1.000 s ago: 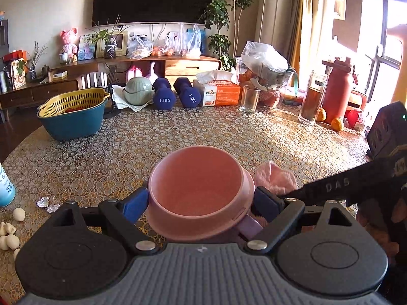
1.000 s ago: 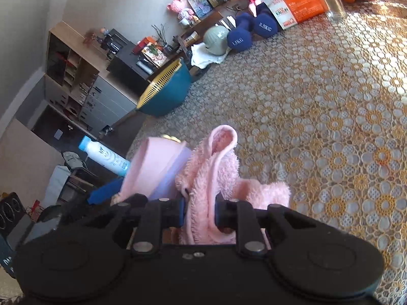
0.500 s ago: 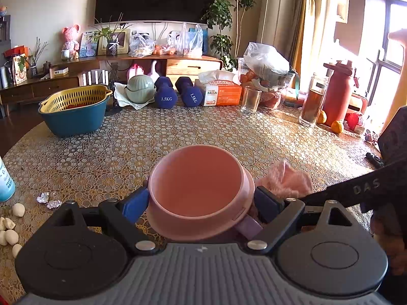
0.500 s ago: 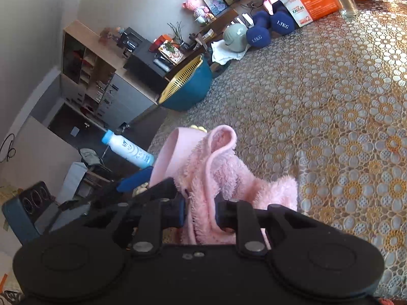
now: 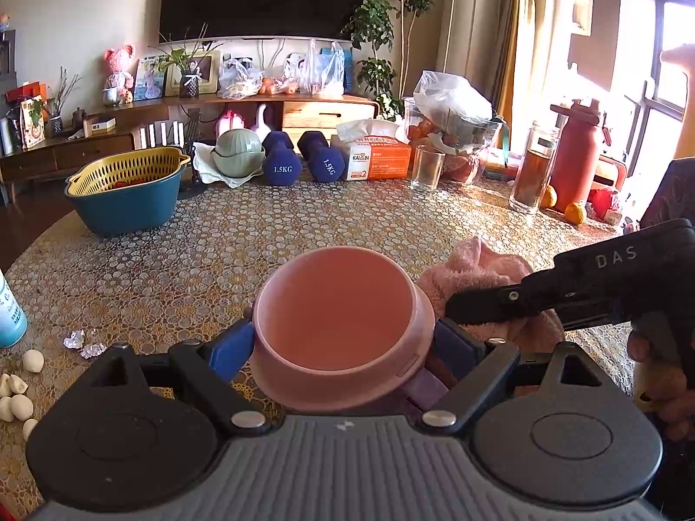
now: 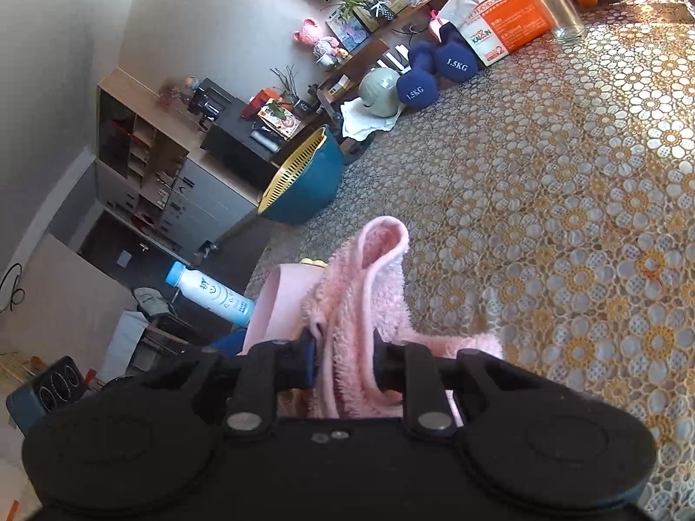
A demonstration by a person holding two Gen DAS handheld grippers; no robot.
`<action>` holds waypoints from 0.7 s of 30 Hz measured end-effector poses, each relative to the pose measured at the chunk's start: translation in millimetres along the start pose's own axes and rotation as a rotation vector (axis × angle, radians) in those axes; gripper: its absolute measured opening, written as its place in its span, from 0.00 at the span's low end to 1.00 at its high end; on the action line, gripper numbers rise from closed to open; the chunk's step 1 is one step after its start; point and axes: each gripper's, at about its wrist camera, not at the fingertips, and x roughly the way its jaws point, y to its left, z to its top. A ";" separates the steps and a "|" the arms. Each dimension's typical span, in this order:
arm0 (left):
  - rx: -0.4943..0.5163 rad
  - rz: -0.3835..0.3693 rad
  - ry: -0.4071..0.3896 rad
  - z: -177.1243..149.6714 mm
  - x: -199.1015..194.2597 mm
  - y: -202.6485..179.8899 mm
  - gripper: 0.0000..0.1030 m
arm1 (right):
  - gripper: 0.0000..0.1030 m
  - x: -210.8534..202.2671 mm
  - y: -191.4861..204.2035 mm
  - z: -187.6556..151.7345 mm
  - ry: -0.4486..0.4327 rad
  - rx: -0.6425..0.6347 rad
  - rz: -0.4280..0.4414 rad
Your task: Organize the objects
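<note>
The left gripper (image 5: pixel 343 347) has its jaws spread wide and clamped on the sides of a pink bowl (image 5: pixel 339 321), which sits tilted just above the patterned counter (image 5: pixel 260 234), mouth up and empty. At the bowl's 3 o'clock, touching its rim, the right gripper (image 6: pixel 345 358) comes in from the side, its jaws pinched together on a fluffy pink cloth (image 6: pixel 369 295); a fold of the cloth stands up above the jaws and the rest bunches on the counter beside the bowl. A hand (image 5: pixel 664 386) grips the right tool's handle at the far right.

Toward 10 o'clock from the bowl sits a blue basin with a yellow strainer (image 5: pixel 126 191) inside it. At 12 o'clock, along the counter's far edge, are two blue dumbbells (image 5: pixel 299 163), an orange tissue box (image 5: pixel 378 160) and a drinking glass (image 5: pixel 428 169). At 9 o'clock, near the edge, lie small white lumps (image 5: pixel 17 395) and scraps of foil (image 5: pixel 82 343).
</note>
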 end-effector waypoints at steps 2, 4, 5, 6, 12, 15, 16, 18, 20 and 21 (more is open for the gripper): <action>-0.005 -0.001 0.001 0.1 0.0 -0.1 0.88 | 0.19 9.1 -2.5 -1.3 0.017 -0.003 -0.018; -0.006 -0.003 0.004 0.7 0.1 -0.9 0.88 | 0.19 16.1 -9.7 -1.5 0.028 0.015 -0.052; -0.001 -0.002 0.004 1.1 0.4 -1.5 0.88 | 0.19 18.3 -13.9 -1.1 0.032 0.032 -0.061; 0.004 -0.001 0.005 1.3 0.6 -2.4 0.88 | 0.19 20.2 -16.6 -1.9 0.036 0.031 -0.076; 0.009 0.008 0.012 5.5 3.6 -3.9 0.88 | 0.19 12.9 -4.6 -17.2 0.069 -0.133 -0.189; 0.011 0.009 0.012 5.6 3.9 -4.0 0.88 | 0.19 -6.7 2.1 -18.3 0.039 -0.159 -0.175; 0.011 0.010 0.012 6.0 4.2 -3.9 0.88 | 0.19 -15.6 3.0 -16.7 0.023 -0.137 -0.138; 0.013 0.012 0.012 6.3 4.4 -4.3 0.88 | 0.19 -29.0 6.4 -12.6 -0.004 -0.100 -0.051; 0.015 0.015 0.012 6.5 4.7 -5.1 0.88 | 0.19 -31.7 10.7 -12.5 -0.003 -0.085 0.003; 0.018 0.017 0.013 6.1 4.9 -6.3 0.88 | 0.19 -28.1 12.2 -13.7 0.009 -0.072 0.026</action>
